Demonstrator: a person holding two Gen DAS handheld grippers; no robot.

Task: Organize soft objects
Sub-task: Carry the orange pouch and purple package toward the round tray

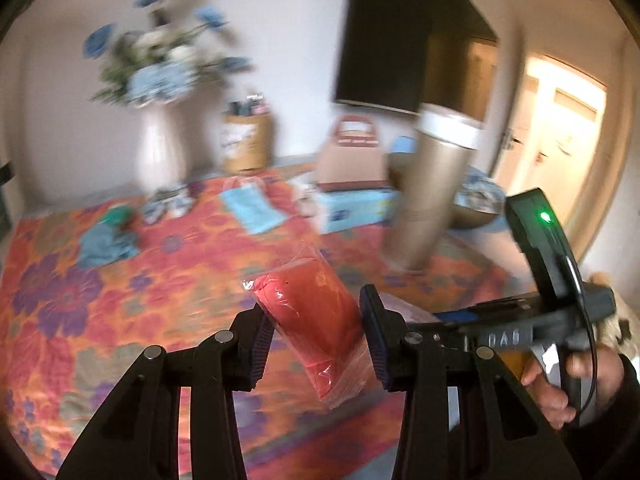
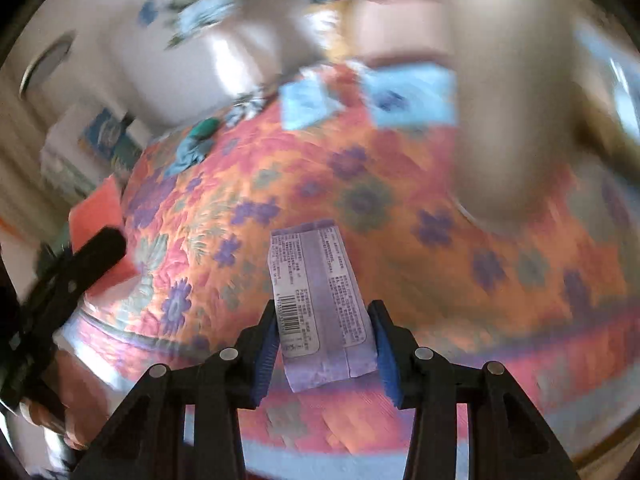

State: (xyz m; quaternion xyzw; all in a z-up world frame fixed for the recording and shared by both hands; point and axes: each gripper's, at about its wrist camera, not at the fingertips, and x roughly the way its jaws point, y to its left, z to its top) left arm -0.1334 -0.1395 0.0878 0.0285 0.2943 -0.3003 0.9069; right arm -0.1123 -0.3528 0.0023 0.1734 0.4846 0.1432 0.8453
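A red packet (image 1: pixel 316 328), soft and wrapped in crinkly clear film, is pinched in the left claw (image 1: pixel 316 336) above the floral quilted surface (image 1: pixel 100 300). A flat lilac packet (image 2: pixel 324 312) with a printed label is gripped in the right claw (image 2: pixel 326 344). Either slick wrapper could slide out, probably if swung fast; the blur hides detail

Floral-clothed table (image 1: pixel 80 320) (blue cloth (image 1: pixel 106 242) atop)
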